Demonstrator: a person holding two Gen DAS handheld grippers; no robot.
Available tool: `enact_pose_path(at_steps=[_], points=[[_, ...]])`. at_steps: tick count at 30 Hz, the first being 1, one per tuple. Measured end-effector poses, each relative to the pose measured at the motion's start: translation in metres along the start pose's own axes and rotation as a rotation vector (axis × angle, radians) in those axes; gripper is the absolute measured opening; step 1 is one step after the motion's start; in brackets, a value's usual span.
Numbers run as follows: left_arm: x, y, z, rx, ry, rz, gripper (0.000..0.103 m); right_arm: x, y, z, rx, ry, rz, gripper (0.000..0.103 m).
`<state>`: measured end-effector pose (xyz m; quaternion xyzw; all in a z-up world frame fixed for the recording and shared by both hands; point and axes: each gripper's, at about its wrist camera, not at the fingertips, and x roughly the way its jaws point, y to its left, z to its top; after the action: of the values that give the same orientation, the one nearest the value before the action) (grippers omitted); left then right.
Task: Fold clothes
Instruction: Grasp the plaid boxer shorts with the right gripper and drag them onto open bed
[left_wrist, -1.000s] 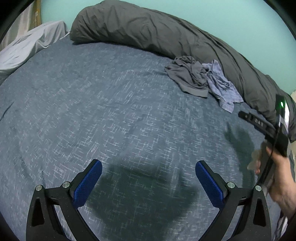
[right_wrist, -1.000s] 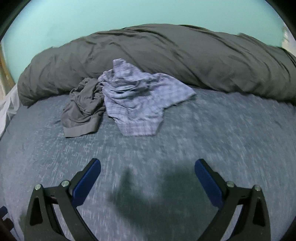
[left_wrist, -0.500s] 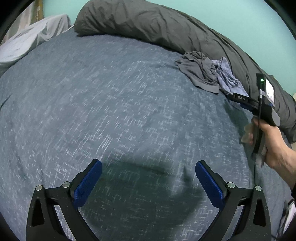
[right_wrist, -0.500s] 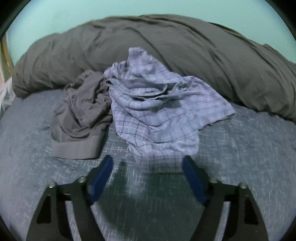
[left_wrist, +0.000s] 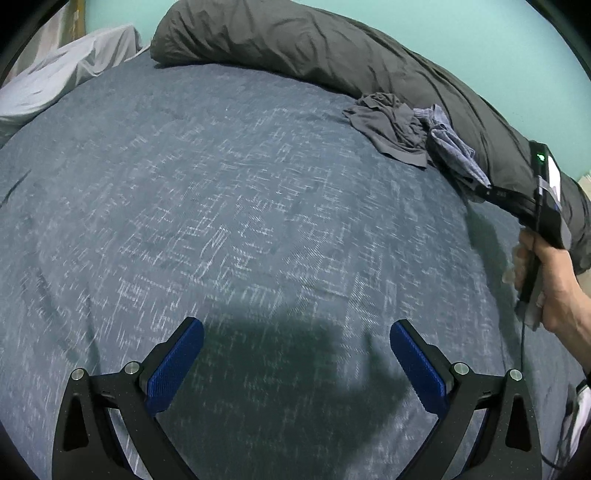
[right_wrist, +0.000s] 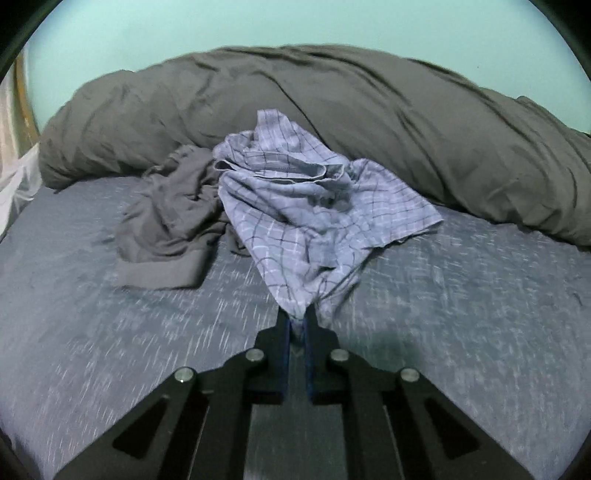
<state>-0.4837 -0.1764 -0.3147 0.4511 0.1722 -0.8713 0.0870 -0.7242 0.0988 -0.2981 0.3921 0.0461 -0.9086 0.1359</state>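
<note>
Two tongs | left (left_wrist: 295, 354) wide, empty | right (right_wrist: 296, 325) pinching plaid garment (right_wrist: 306, 206), hem hidden

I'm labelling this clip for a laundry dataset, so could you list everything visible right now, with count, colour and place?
plaid garment: one, light blue with dark check lines, crumpled on the bed beside the duvet, its near edge pinched in the right gripper.
grey garment: one, dark grey, crumpled, touching the plaid garment's left side.
duvet: one, dark grey, rolled along the far edge of the bed against the wall.
bed sheet: one, mottled blue-grey, covering the bed.
pale cloth: one, light grey, at the bed's far left corner.
wall: mint green, behind the duvet.
left gripper: black with blue pads, open, over bare sheet.
right gripper: black with blue pads, shut on the plaid garment.
right hand: holding the right gripper's handle.
</note>
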Motion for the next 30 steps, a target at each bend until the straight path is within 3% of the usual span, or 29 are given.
enact_pose_path(at_steps=[4,21,30], points=[[-0.020,0.000,-0.011,-0.003,-0.014,-0.013,0.103,-0.038,-0.002,-0.015,0.012,-0.017,0.053,0.005],[-0.116,-0.012,-0.110,0.034,-0.075,-0.054,0.103,-0.214,0.007,-0.156,0.036,-0.058,0.231,0.005],[-0.142,-0.011,-0.162,0.025,-0.101,-0.088,0.103,-0.272,0.010,-0.224,0.061,-0.075,0.286,0.005]])
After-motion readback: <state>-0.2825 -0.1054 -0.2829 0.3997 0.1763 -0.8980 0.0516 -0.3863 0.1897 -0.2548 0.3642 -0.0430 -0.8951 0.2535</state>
